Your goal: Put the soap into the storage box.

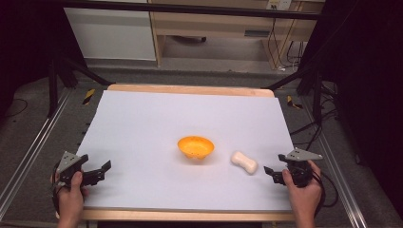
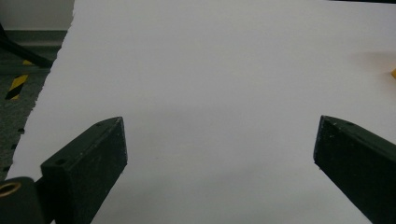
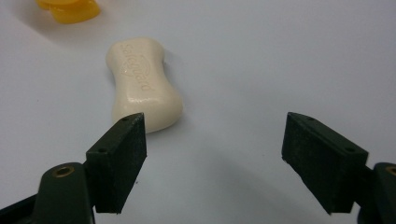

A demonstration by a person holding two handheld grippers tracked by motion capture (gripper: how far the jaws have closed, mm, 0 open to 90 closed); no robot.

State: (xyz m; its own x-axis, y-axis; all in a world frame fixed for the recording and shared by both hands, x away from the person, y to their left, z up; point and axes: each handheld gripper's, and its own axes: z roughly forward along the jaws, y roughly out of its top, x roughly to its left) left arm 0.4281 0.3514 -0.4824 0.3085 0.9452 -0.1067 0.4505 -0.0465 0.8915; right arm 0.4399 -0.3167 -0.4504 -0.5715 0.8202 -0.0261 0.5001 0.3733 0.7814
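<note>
On a white-covered table [image 1: 142, 123] above grey floor, an orange bowl [image 1: 196, 147] sits centre. Cream soap [image 1: 244, 162] lies at ten o'clock from the right gripper [image 1: 269, 171], jaws apart; the left gripper [image 1: 97, 171] also gapes.

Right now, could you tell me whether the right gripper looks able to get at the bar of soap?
Probably yes: the right gripper is open, the soap lies just ahead on bare table, slightly off-centre.
</note>
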